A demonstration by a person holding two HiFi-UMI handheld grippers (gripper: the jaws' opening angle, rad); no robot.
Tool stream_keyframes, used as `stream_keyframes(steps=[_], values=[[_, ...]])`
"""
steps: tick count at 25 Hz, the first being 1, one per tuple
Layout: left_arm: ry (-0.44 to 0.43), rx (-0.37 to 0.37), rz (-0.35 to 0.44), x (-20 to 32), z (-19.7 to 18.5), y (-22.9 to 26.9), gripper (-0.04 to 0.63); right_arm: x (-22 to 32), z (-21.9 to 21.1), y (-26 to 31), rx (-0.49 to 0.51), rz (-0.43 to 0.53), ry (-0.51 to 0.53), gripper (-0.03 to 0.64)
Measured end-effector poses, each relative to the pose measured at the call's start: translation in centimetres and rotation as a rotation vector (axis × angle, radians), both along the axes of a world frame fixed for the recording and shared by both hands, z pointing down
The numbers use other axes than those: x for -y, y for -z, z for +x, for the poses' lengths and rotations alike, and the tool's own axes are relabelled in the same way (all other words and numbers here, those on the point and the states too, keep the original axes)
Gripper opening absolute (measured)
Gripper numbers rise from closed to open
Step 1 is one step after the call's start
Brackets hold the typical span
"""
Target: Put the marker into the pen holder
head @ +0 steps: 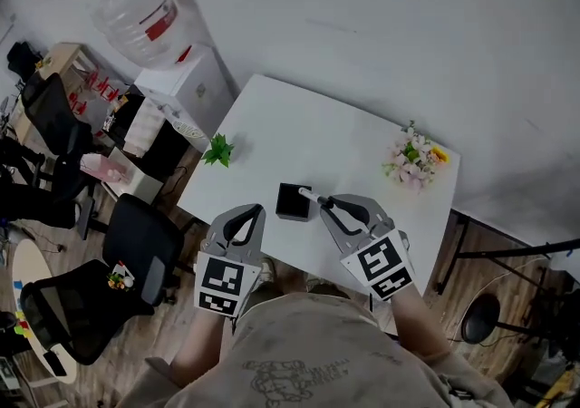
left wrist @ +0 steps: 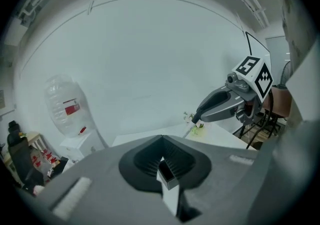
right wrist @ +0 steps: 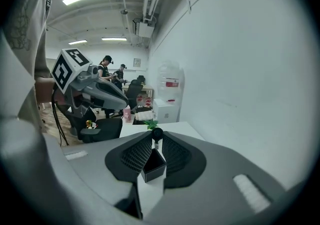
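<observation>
In the head view, a translucent plastic water bottle (head: pixel 136 3) is sitting on a white boxy dispenser (head: pixel 186 84) at the far left, beyond the smooth white rectangular table (head: pixel 308 139). A small green leafy plant (head: pixel 218 150) is standing at the table's 9 o'clock edge. The left gripper (head: pixel 257 210), grey moulded plastic with ribbed black pads, is hovering at 7 o'clock of the black square pen holder (head: pixel 291 216), its jaws pressing together on nothing. The slim white marker with a round black end (head: pixel 311 197) is hanging just at the holder's 2 o'clock corner, outside it. The right gripper (head: pixel 324 204) is clenching the marker between its ribbed pads. A pink-and-white flower bunch (head: pixel 412 159) is resting at the table's 2 o'clock corner.
</observation>
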State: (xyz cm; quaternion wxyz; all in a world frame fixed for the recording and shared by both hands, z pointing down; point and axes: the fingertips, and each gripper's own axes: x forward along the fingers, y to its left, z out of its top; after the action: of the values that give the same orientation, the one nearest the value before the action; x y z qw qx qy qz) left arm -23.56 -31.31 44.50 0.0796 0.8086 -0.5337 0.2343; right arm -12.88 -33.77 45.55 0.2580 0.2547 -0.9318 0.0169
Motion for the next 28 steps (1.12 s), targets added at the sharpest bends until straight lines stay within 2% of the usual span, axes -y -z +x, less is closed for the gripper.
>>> stream_keyframes(steps=[8, 17, 25, 28], values=[[-0.139, -0.004, -0.068, 1.7, -1.7, -2.6, 0.000, 0.4, -1.9, -3.3, -0.062, -0.089, -0.117, 0.094], [-0.270, -0.010, -0.164, 3.0, -3.1, -6.8, 0.000, 0.9, -4.2, -8.8, -0.145, -0.202, -0.203, 0.094], [-0.346, -0.016, -0.240, 3.2, -3.6, -9.8, 0.000, 1.3, -5.2, -13.4, -0.217, -0.298, -0.244, 0.094], [-0.346, -0.024, -0.262, 3.3, -4.4, -10.6, 0.000, 1.4, -5.6, -14.9, -0.249, -0.322, -0.250, 0.094]])
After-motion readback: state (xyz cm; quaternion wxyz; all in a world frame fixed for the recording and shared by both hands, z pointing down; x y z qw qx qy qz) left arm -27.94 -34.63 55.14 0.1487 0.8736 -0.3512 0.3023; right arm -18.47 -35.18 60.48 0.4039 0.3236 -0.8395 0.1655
